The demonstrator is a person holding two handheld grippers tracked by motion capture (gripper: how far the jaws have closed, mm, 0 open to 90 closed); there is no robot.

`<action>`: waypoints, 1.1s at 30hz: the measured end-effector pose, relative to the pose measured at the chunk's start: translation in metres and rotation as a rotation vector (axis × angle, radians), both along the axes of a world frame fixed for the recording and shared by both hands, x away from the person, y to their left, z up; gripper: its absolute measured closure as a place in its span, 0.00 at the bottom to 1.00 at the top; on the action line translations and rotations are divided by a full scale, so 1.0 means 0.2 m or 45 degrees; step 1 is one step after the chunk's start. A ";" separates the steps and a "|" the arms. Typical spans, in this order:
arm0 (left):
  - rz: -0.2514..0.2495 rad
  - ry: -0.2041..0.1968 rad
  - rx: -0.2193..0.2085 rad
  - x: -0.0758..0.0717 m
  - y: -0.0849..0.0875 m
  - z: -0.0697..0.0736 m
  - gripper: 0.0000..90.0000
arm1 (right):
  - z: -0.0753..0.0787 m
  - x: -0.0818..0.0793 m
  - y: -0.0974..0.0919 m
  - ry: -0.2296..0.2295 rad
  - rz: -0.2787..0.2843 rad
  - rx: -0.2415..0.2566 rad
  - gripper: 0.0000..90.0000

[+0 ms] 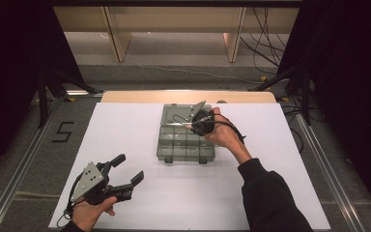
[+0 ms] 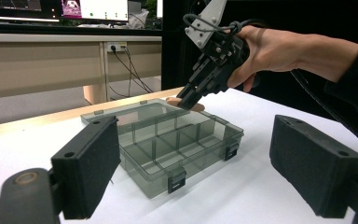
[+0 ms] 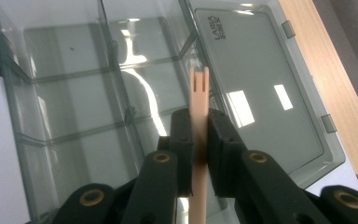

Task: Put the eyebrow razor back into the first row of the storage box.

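An open smoky-clear compartment box (image 1: 185, 145) lies in the middle of the white table, its lid (image 3: 261, 93) laid flat on the far side. My right gripper (image 1: 196, 123) hangs over the box's far right part, pointing down, shut on a thin beige flat piece (image 3: 198, 93) with a forked tip. In the left gripper view that piece (image 2: 190, 105) sits low over the back compartments, just under the right gripper (image 2: 186, 99). My left gripper (image 1: 130, 167) rests near the table's front left, jaws wide open with nothing between them, aimed at the box (image 2: 168, 140).
The white table cover (image 1: 270, 159) ends at a wooden strip (image 1: 188, 96) along the far edge. Black stands (image 1: 43, 87) and cables (image 1: 270, 53) lie on the floor beyond, with desks behind. Dividers (image 3: 121, 88) split the box into several compartments.
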State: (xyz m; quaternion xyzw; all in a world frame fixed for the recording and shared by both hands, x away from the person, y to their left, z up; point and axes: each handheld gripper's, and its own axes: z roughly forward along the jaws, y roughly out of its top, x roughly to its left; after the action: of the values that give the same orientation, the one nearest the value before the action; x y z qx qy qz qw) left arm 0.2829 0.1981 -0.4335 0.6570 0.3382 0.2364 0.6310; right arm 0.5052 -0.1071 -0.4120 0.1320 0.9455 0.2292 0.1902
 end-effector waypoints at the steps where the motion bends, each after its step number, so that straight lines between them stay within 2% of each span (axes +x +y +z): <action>1: 0.000 0.000 0.000 0.00 0.00 0.00 0.18 | 0.00 0.00 0.00 0.003 0.006 -0.004 0.91; 11: -0.002 -0.001 -0.001 0.00 0.00 0.00 0.18 | -0.03 0.03 -0.02 0.005 0.016 -0.030 0.91; 24: -0.001 -0.001 -0.002 0.00 0.00 0.00 0.18 | -0.07 0.04 -0.03 0.042 0.027 -0.059 0.92; 33: -0.001 -0.001 -0.004 0.00 0.00 0.00 0.18 | -0.06 0.03 -0.02 0.043 0.006 -0.023 0.85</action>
State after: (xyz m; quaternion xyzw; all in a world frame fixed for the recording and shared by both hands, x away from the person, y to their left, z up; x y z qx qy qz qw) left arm 0.2824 0.1986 -0.4332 0.6560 0.3380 0.2359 0.6322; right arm 0.5117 -0.1117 -0.4230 0.1320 0.9508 0.2187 0.1750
